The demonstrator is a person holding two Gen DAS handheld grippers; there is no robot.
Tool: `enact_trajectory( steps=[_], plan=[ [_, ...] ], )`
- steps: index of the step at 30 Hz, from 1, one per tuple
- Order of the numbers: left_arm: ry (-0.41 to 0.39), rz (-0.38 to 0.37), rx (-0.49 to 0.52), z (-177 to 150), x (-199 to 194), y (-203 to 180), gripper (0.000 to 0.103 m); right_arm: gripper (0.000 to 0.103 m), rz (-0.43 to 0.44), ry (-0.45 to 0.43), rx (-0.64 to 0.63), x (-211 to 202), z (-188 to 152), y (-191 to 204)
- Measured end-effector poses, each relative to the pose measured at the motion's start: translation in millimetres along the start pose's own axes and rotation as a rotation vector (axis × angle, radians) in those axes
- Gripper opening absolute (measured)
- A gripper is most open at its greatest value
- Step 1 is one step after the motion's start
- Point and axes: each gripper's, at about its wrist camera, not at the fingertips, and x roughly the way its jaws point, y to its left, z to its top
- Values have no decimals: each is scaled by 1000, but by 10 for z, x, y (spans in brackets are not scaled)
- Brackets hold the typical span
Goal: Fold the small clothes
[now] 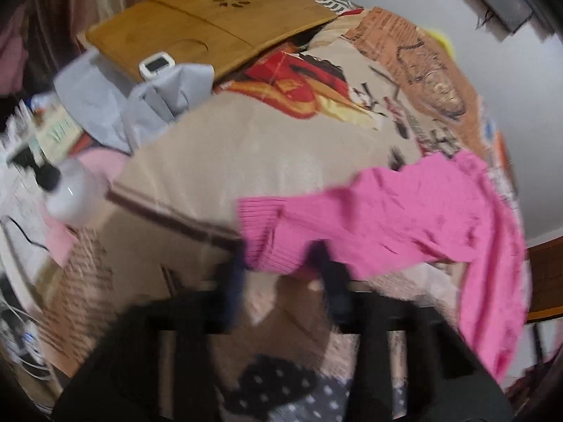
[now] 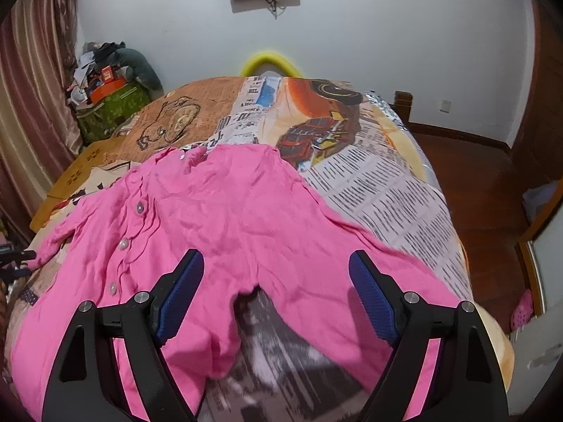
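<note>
A pink buttoned baby garment [image 2: 225, 211] lies spread on the printed bed cover [image 2: 387, 190], its two legs pointing toward me. My right gripper [image 2: 275, 256] hovers just over the crotch area with its blue-padded fingers [image 2: 183, 288] wide apart and nothing pinched: open. In the blurred left wrist view the pink garment [image 1: 404, 218] stretches off to the right. Its ribbed cuff [image 1: 271, 242] fills the gap between the fingers of my left gripper [image 1: 278, 256], which appear to press on both of its sides.
A wooden lap tray [image 1: 211, 24] with a white timer [image 1: 156, 65] sits at the far side of the bed, beside a grey cloth [image 1: 140, 98]. A white bottle [image 1: 74, 190] stands at the left edge. A dotted dark cloth [image 1: 281, 387] lies below. Wooden floor [image 2: 475, 183] runs along the bed's right.
</note>
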Motion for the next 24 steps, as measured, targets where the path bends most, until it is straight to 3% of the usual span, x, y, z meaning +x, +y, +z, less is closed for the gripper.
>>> enact_trajectory(
  steps=[2,5,13,15,17,18,20,24],
  plan=[
    [-26,17,22,44,-7,-13,11,82,-2,0,-22,40,73,6],
    [-52,45,40,90,-41,-1,10,82,6,1,-47,107,192,13],
    [-124,233,117,219,-145,22,11,82,28,47,-158,540,595,111],
    [-132,249,152,243,-201,-25,21,82,16,68,-191,713,679,116],
    [-151,219,190,257,-284,-108,50,73,10,94,-208,887,741,113],
    [-169,204,214,260,-333,-176,56,70,15,109,-209,963,771,102],
    [-199,183,267,265,-406,-345,63,62,27,141,-206,1128,849,90],
    [-221,116,382,328,-403,-822,73,60,28,154,-225,1366,975,162]
  ],
)
